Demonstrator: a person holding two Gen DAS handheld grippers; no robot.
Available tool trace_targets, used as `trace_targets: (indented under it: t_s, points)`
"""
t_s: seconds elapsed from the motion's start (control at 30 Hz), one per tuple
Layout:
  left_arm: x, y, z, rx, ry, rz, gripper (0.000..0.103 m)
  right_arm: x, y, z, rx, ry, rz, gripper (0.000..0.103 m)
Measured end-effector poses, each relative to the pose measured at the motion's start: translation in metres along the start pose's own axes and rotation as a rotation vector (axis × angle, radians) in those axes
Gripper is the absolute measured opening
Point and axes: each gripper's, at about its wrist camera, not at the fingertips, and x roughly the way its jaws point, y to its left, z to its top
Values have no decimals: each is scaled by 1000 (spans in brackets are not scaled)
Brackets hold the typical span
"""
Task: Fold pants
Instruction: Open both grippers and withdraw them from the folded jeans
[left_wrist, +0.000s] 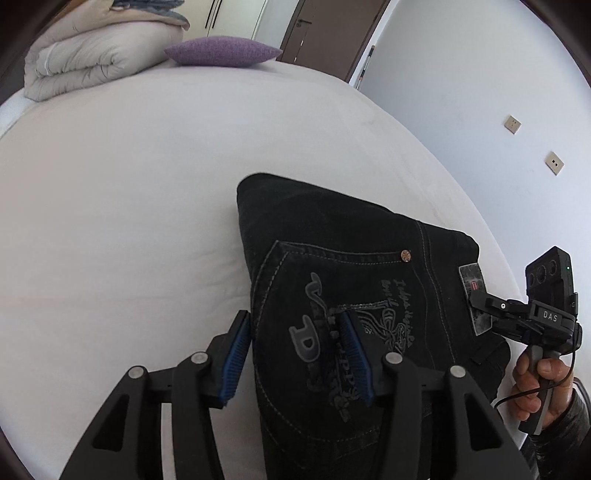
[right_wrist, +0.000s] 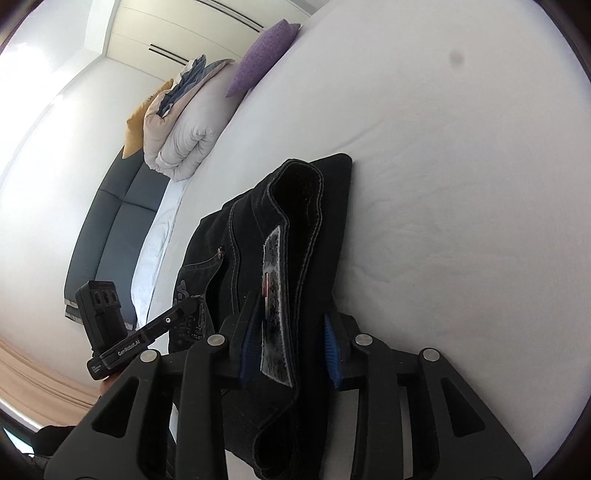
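Black jeans (left_wrist: 343, 280) lie folded in a thick stack on the white bed (left_wrist: 129, 192), back pocket with grey embroidery facing up. My left gripper (left_wrist: 299, 332) is shut on the folded edge of the jeans at the pocket side, blue pads (left_wrist: 236, 354) on both sides of the fabric. My right gripper (right_wrist: 290, 325) is shut on the waistband of the jeans (right_wrist: 306, 206), next to the grey brand patch (right_wrist: 273, 295). In the left wrist view the right gripper (left_wrist: 480, 301) grips the waistband by the patch. In the right wrist view the left gripper (right_wrist: 184, 306) touches the pocket side.
A purple pillow (left_wrist: 221, 51) and a folded cream duvet (left_wrist: 92, 62) sit at the head of the bed. A white wall with sockets (left_wrist: 513, 123) runs along the bed's right side. A dark blue headboard (right_wrist: 110, 229) and a yellow cushion (right_wrist: 136, 122) show in the right wrist view.
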Motion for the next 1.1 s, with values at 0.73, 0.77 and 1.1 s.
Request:
trace_targets:
  t_s: [0.73,0.77,1.1]
  points:
    - [-251,-103,-73,111,-520,574,103,-262,229,-188,-529,-1066,-570,103]
    - [-253,-102,-76,97,-516,561,103,-263,239,-194,-548,-1055,-575,103]
    - [-244,-96,-117,24,-414,506,103,-243,260,-220,-483,-742,-625,103]
